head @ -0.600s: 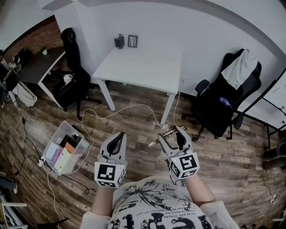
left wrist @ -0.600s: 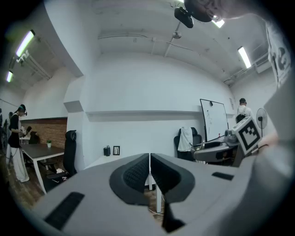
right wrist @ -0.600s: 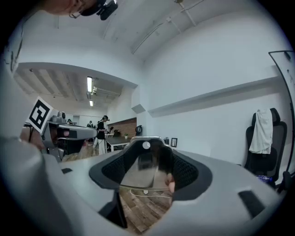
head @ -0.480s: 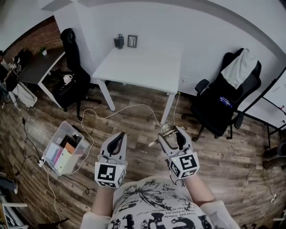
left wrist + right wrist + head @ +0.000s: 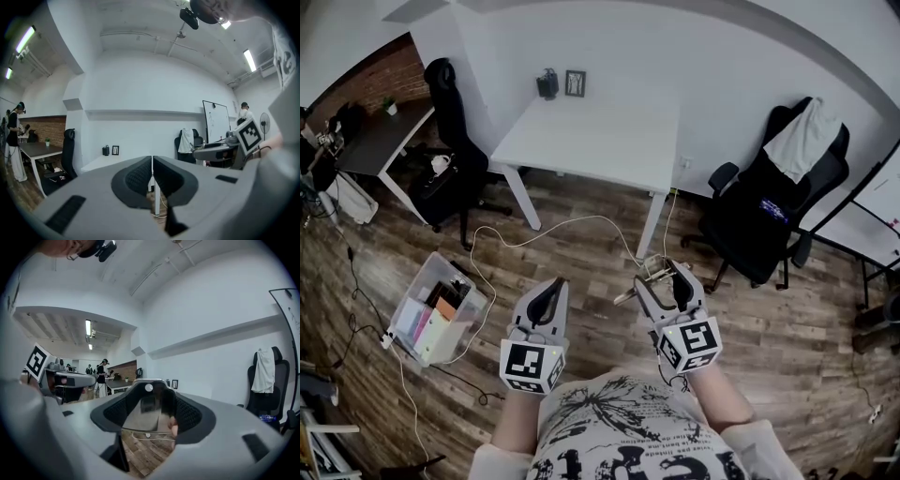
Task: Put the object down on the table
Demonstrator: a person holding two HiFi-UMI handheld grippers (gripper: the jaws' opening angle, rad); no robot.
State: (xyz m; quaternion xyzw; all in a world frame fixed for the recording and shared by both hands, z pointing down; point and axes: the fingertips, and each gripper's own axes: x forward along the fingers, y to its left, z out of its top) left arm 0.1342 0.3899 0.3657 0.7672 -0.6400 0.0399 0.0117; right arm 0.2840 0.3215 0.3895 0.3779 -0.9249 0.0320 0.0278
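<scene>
A person stands on a wood floor (image 5: 581, 281) with a gripper in each hand, both held out at waist height and pointing forward.

The right gripper (image 5: 661, 279) has its jaws spread wide and clamped on a metal object (image 5: 146, 413). It is a shiny, flat piece with a small round hole near its upper end, and it fills the gap from one pad to the other. Seen from the head view, part of it sticks out past the left jaw tip. It hangs in the air above the floor, held only by these jaws.

The left gripper (image 5: 152, 174) has its jaws closed together, pad against pad, with nothing between them. It sits just beside the right gripper, to that gripper's left, and the two do not touch.

The white table (image 5: 591, 141) stands well ahead of both sets of jaws, against the far wall. At its far edge, well beyond the jaw tips, stand a small frame (image 5: 576, 83) and, just to its left, a dark item (image 5: 547, 84) too small to identify.

A pale cable (image 5: 572, 223) loops over the floor between the jaws and the table. Down to the left of the left jaws a clear bin (image 5: 436, 319) of mixed items rests on the floor. A black chair (image 5: 773, 211) stands ahead and to the right of the right jaws.
</scene>
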